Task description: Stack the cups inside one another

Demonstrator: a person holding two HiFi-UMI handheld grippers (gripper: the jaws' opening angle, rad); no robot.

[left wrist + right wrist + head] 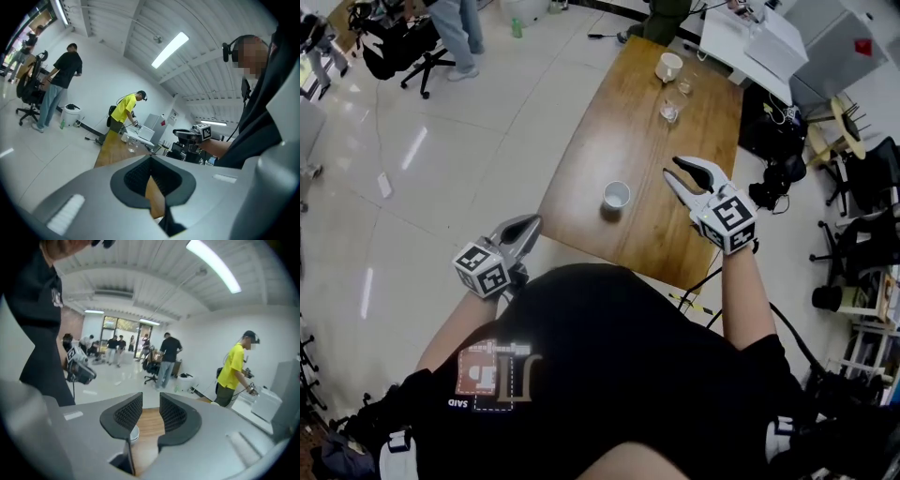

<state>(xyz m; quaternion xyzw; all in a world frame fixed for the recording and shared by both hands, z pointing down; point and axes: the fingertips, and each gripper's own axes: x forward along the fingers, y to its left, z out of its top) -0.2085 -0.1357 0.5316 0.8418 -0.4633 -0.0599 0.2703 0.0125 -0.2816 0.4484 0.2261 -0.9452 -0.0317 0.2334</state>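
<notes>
A small white cup (617, 195) stands upright near the middle of the wooden table (609, 131). At the far end are a larger white cup (668, 66) and two clear glass cups (670, 112) (685, 86). My right gripper (672, 169) hovers over the table to the right of the small cup, open and empty. In the right gripper view its jaws (151, 401) stand apart, with the small white cup (133, 433) showing low under the left jaw. My left gripper (532, 223) hangs off the table's near left corner, shut, with nothing in it (150, 158).
Several people stand on the white floor beyond the table; one in a yellow shirt (124, 110) works at a white desk (750, 42) past its far end. Office chairs (403, 47) are at the back left. Cables and gear (778, 178) lie right of the table.
</notes>
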